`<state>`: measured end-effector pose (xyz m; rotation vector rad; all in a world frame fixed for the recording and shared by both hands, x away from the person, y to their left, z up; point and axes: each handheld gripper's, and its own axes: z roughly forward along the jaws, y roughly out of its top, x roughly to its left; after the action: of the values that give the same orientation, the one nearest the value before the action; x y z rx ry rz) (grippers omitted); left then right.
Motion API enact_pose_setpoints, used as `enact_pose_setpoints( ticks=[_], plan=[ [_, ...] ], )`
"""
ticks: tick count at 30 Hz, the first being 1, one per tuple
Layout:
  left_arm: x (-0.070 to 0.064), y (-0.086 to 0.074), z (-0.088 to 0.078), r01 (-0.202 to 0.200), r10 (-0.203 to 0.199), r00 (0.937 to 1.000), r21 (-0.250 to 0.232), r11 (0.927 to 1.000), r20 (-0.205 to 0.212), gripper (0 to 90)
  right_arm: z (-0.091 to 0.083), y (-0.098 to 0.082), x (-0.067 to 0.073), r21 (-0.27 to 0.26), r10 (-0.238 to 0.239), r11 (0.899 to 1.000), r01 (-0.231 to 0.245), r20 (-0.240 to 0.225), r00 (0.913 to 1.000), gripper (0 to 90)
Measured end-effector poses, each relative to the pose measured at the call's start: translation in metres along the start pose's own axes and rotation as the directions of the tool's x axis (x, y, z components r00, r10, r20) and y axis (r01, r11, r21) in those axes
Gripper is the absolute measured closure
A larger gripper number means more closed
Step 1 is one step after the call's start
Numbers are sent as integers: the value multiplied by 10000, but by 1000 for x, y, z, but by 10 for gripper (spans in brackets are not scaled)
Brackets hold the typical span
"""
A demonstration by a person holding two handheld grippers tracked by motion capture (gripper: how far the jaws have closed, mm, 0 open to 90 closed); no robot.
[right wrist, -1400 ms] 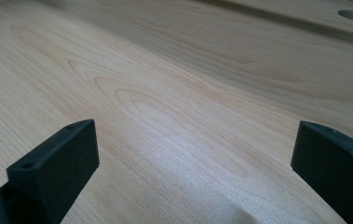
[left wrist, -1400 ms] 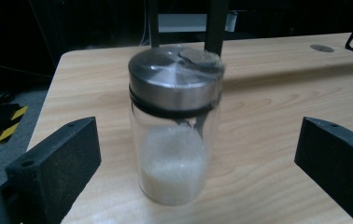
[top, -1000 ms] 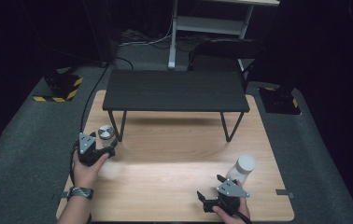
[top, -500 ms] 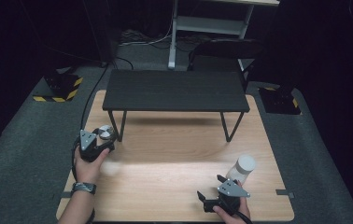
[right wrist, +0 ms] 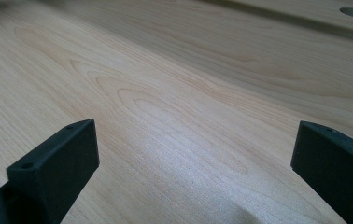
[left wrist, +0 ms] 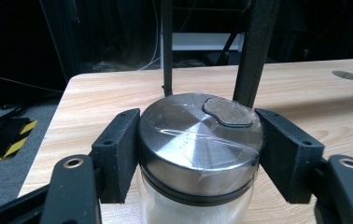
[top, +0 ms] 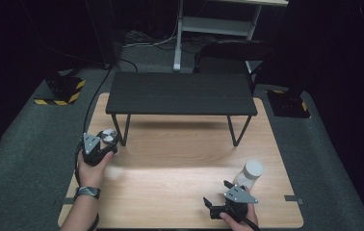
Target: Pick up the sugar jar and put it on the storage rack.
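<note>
surface [top: 180, 183]: light wood, on grey carpet; round hole near one corner, seen in both gripper views.
shelf [top: 180, 94]: low, black, on thin metal legs, stands across the far half of the surface. Bare top.
left hand [top: 89, 172]: comes in from the bottom left, dark watch on the wrist, holds the left gripper.
left gripper [left wrist: 198, 140]: at the left edge of the surface, just in front of the shelf's left legs. Fingers [left wrist: 116, 154] either side of the jar, pads against the lid's rim, closed on it.
right gripper [top: 221, 204]: near the front edge, right of centre, pointing left across the surface. Fingers [right wrist: 55, 168] spread wide, released, bare wood between them.
jar [left wrist: 198, 158]: clear glass with white contents, brushed-metal lid with a dark flip tab on top. Upright between the left fingers, beside the shelf's left legs. Can't tell if it is on the surface or lifted.
white bottle [top: 250, 174]: upright on the surface, just beyond the right gripper, toward the right edge. Well apart from the jar.
</note>
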<state>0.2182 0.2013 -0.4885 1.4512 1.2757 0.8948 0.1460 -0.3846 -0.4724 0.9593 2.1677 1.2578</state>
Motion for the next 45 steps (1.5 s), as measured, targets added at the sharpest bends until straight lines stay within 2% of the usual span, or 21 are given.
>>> enact_pose_setpoints(
  ticks=[18, 31, 36, 39, 45],
  plan=[
    [-4, -3, -6, -12, 11, 10000, -84, 10000, -42, 351, 0, 0, 0, -16, 11, 10000, -11, -28, 10000, 6],
    [-11, -2, -22, 95, -90, 9993, -138, 9999, 356, 351, -1, 0, -1, -16, 67, 10000, -67, -51, 10000, 6],
    [-20, 0, -29, 156, -146, 9982, -167, 9997, 577, 351, 0, 0, -1, 12, 25, 10000, -25, -52, 10000, 6],
    [-30, 2, -33, -108, 115, 9970, -86, 9999, 769, 351, 0, 0, -1, 1, 36, 10000, -36, -56, 10000, 6],
    [-46, 4, -38, -305, 328, 9912, -195, 9993, 1283, 350, 0, 0, -2, 26, 81, 10000, -81, -84, 9999, 6]
  ],
)
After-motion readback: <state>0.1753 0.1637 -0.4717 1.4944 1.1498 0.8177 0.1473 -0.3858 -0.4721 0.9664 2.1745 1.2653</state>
